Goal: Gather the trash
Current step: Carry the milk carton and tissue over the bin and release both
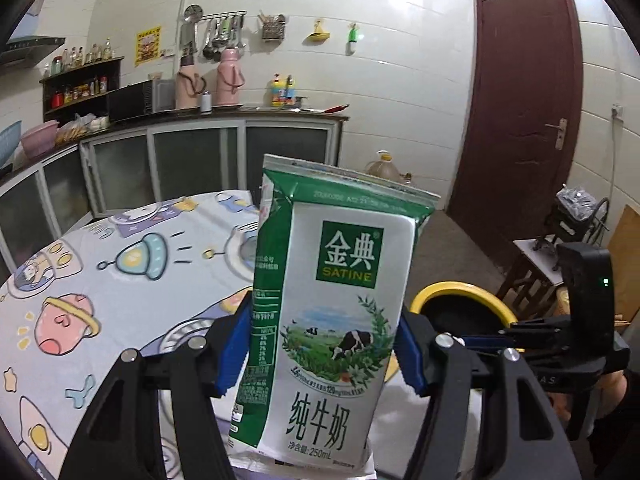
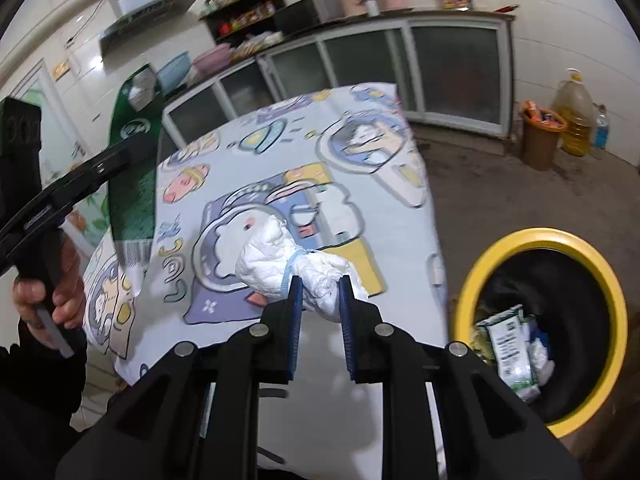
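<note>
Blue pads of our left gripper (image 1: pixel 320 344) clamp the milk carton (image 1: pixel 324 308) at its waist, upright and label toward us, so it clears the table (image 1: pixel 100 280) for carrying. Our right gripper (image 2: pixel 320 304) pinches a white crumpled wad (image 2: pixel 296 264), a mask by its blue loop we think, jaws nearly together, wad sticking out ahead of the fingers. Both point downward over the table edge. Ahead-right of both sits the yellow-rimmed bin (image 2: pixel 540 236), already holding cartons and paper. Left hand (image 2: pixel 52 280) grips its handle at the right camera's left edge.
</note>
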`<state>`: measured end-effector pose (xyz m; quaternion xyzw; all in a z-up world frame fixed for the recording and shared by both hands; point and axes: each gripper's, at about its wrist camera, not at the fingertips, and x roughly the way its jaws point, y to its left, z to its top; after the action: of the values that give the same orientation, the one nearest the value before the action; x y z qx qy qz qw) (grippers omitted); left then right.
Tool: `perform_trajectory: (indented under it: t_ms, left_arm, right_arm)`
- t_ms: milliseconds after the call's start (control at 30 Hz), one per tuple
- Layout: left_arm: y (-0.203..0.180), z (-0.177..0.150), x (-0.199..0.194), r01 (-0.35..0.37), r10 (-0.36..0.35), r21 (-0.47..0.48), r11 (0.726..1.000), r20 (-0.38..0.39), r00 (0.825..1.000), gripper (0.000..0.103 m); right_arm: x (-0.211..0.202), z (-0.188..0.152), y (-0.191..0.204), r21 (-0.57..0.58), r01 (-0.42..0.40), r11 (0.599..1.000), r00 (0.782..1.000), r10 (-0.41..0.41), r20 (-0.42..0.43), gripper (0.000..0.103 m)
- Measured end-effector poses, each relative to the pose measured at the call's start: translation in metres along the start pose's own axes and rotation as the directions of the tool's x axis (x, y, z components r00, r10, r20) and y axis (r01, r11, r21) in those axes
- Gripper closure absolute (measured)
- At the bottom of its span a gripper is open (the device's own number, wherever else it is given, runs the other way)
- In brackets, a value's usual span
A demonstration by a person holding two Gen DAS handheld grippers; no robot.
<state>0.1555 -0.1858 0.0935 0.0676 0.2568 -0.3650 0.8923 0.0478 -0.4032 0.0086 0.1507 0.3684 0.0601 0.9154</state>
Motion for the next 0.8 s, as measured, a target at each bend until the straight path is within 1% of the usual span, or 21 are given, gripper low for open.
perform_trajectory:
  t_ms: [133, 267, 433, 567, 633, 767, 800]
  left_arm:
    - [-0.025, 0.008, 0.002, -0.003, 0.003, 0.026, 1.000, 0.023, 1.000, 0.044]
    - [-0.052, 0.015, 0.008, 0.023, -0.025, 0.059, 0.998, 0.030, 0.999, 0.044]
    - [-0.083, 0.022, 0.022, 0.069, -0.070, 0.098, 0.993, 0.016, 0.997, 0.044]
    - [-0.109, 0.025, 0.036, 0.097, -0.099, 0.135, 0.986, 0.010, 0.995, 0.044]
    - [-0.123, 0.026, 0.045, 0.110, -0.113, 0.155, 0.982, 0.008, 0.994, 0.044]
    - [-0.147, 0.027, 0.061, 0.127, -0.129, 0.181, 0.975, -0.001, 0.992, 0.044]
    - [-0.152, 0.027, 0.066, 0.137, -0.137, 0.184, 0.973, -0.009, 0.990, 0.044]
  right_arm:
    - [-0.019, 0.000, -0.024, 0.042, 0.037, 0.998, 0.998, -0.039, 0.044, 0.085]
    - [-0.033, -0.002, -0.048, 0.086, 0.073, 0.994, 0.994, -0.080, 0.079, 0.085]
    - [-0.045, -0.009, -0.078, 0.153, 0.118, 0.981, 0.986, -0.135, 0.102, 0.085]
    - [-0.053, -0.018, -0.104, 0.209, 0.180, 0.961, 0.972, -0.207, 0.114, 0.085]
    - [-0.055, -0.023, -0.117, 0.236, 0.233, 0.943, 0.958, -0.264, 0.112, 0.085]
    - [-0.057, -0.032, -0.140, 0.289, 0.276, 0.917, 0.944, -0.315, 0.098, 0.085]
    - [-0.057, -0.035, -0.146, 0.299, 0.298, 0.906, 0.937, -0.338, 0.091, 0.085]
